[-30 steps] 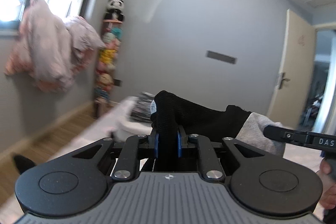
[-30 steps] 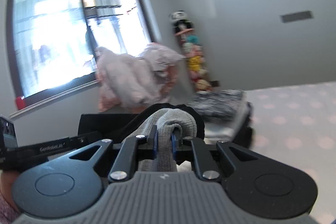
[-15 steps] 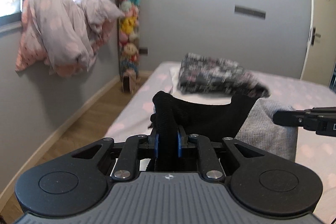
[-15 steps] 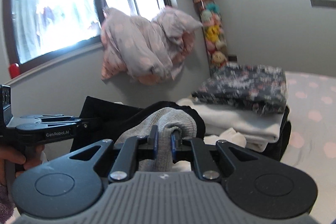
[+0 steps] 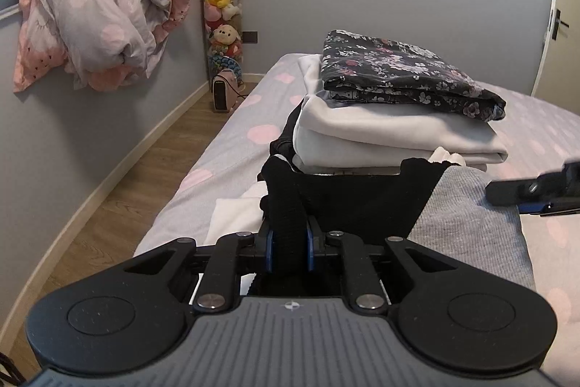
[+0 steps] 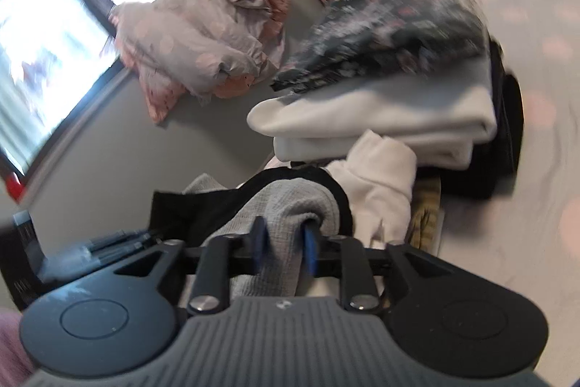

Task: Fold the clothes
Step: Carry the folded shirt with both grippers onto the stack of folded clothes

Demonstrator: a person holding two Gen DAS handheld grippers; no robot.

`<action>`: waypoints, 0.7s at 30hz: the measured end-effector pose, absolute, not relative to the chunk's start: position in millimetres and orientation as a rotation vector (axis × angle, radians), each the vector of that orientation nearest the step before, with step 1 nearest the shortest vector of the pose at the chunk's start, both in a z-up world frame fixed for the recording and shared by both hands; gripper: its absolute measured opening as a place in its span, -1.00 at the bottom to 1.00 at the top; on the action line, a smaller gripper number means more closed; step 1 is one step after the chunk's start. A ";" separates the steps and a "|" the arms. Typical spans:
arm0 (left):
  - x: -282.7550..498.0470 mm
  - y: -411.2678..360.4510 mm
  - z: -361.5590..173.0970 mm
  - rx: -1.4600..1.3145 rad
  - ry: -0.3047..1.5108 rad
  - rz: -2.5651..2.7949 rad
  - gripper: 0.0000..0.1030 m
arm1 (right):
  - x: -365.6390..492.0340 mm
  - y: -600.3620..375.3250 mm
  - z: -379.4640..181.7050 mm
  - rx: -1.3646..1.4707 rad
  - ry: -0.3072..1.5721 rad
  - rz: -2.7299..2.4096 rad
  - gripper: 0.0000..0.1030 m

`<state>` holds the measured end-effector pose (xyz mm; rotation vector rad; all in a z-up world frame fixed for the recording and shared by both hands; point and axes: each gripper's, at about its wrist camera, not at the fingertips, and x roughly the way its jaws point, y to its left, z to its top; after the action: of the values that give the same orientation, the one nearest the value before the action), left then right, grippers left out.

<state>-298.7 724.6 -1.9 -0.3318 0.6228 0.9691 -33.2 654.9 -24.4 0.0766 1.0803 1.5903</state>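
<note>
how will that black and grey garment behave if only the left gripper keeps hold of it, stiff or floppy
Probably floppy: the garment bunches into a narrow fold where the left gripper pinches it. Its grey side drapes loosely between the right gripper pads, whose jaws are opening, so that end would likely sag onto the bed. It looks light and not slippery.

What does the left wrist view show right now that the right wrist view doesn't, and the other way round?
Left wrist only: the left gripper clamped on the black edge of the black-and-grey garment, a small heater on the wooden floor, the door.

Right wrist only: the right gripper with jaws opening around the garment's grey fold, a bunched white cloth, the window.

Both: the folded stack topped by the floral garment, the hanging duvet, the dotted bed.
</note>
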 end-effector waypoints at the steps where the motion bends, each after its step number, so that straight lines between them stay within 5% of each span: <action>1: -297.9 724.5 -1.3 -0.328 0.627 0.971 -0.63 | -25.0 652.7 -29.2 0.136 1.152 1.582 -0.17; 5: -295.4 724.1 -1.3 -0.324 0.634 0.976 -0.62 | 2.5 646.3 -52.6 0.364 1.400 1.495 0.03; 13: -293.1 723.5 -2.5 -0.302 0.650 0.972 -0.62 | 13.6 662.5 -80.0 0.541 1.582 1.405 0.10; 21: -297.0 723.7 -0.1 -0.326 0.627 0.968 -0.63 | 7.3 677.3 -60.5 0.387 1.425 1.466 -0.66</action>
<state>-297.0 723.7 -0.1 -0.3262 0.6273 0.9676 7.3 677.3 -60.5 0.3873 1.4250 1.4657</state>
